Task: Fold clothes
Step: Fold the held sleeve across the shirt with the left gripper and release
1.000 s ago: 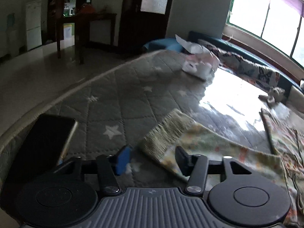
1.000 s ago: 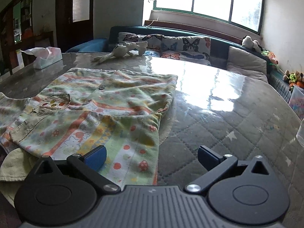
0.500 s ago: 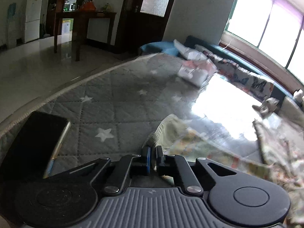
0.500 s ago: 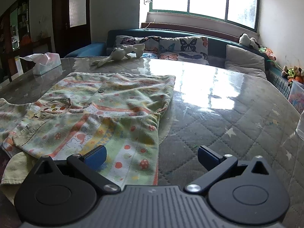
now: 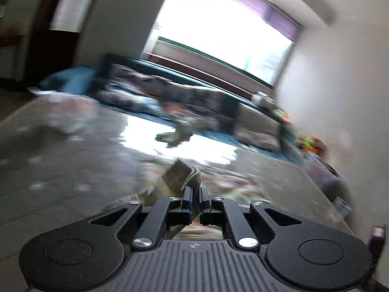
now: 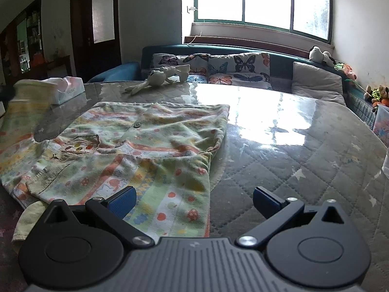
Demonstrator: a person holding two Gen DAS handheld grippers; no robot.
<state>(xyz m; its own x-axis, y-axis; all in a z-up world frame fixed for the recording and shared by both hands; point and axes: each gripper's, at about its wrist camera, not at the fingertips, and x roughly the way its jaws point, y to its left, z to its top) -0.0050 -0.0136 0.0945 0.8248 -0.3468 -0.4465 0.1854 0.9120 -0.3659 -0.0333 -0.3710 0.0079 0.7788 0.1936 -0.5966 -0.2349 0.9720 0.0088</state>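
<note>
A small patterned shirt (image 6: 136, 146) with green, yellow and orange stripes lies spread on the grey quilted mattress (image 6: 291, 160). In the blurred left wrist view my left gripper (image 5: 194, 198) is shut on the ribbed sleeve cuff (image 5: 181, 175), which sticks up between the fingers. That raised sleeve (image 6: 26, 102) shows at the left edge of the right wrist view. My right gripper (image 6: 194, 198) is open, low over the shirt's near hem, nothing between its fingers; its left pad (image 6: 122, 200) hangs over the cloth.
A tissue box (image 6: 65, 88) and a white plush rabbit (image 6: 160, 76) sit at the mattress's far side. Butterfly cushions (image 6: 218, 69) and a grey pillow (image 6: 316, 80) line the blue sofa back under the window. Toys (image 6: 376, 95) crowd the right edge.
My left gripper closed on the sleeve cuff, then lifted it and swung right toward the window. The sleeve now stands raised at the shirt's left. The right gripper stayed open and barely moved.
</note>
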